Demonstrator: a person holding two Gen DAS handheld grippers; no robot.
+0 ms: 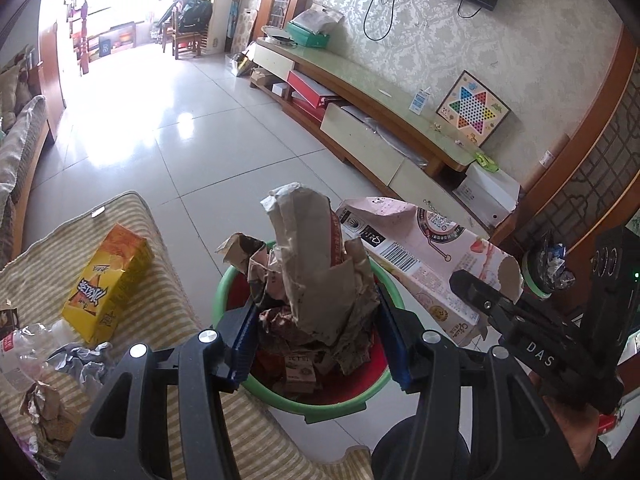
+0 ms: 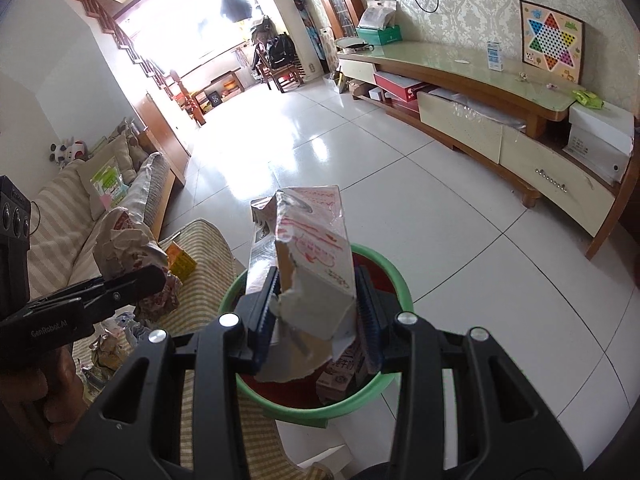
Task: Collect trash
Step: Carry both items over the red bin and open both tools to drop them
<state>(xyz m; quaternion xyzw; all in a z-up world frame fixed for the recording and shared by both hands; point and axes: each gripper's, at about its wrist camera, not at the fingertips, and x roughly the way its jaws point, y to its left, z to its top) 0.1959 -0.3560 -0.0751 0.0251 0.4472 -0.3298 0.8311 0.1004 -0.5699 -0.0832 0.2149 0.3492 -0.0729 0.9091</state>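
left wrist view: the left gripper [image 1: 316,334] is clamped on a wad of crumpled brown paper [image 1: 316,264], blue pads pressing it from both sides, right over the bin [image 1: 320,402], a green-rimmed tub with a red inside that already has some scraps in it. the bin sits on the tile floor, touching the edge of a striped cushion [image 1: 168,308]. on the cushion there's a yellow box [image 1: 108,284] lying tilted, plus a clear plastic bottle [image 1: 18,354], a bit of foil [image 1: 80,362] and more brown scraps [image 1: 48,408] toward its near left corner. off to the right the right gripper [image 1: 486,300] comes in holding a torn pink carton [image 1: 424,248], which hangs above the bin's right rim.

right wrist view: the right gripper [image 2: 316,320] is gripping the pink carton [image 2: 316,256], pads tight on both sides, carton standing roughly upright with its torn end toward the camera, over the bin [image 2: 340,404]. another carton [image 2: 340,376] lies inside the bin. on the left the left gripper [image 2: 158,280] shows up with the crumpled paper [image 2: 124,240] in it, above the striped cushion [image 2: 204,280], and the yellow box [image 2: 180,260] peeks out behind it.
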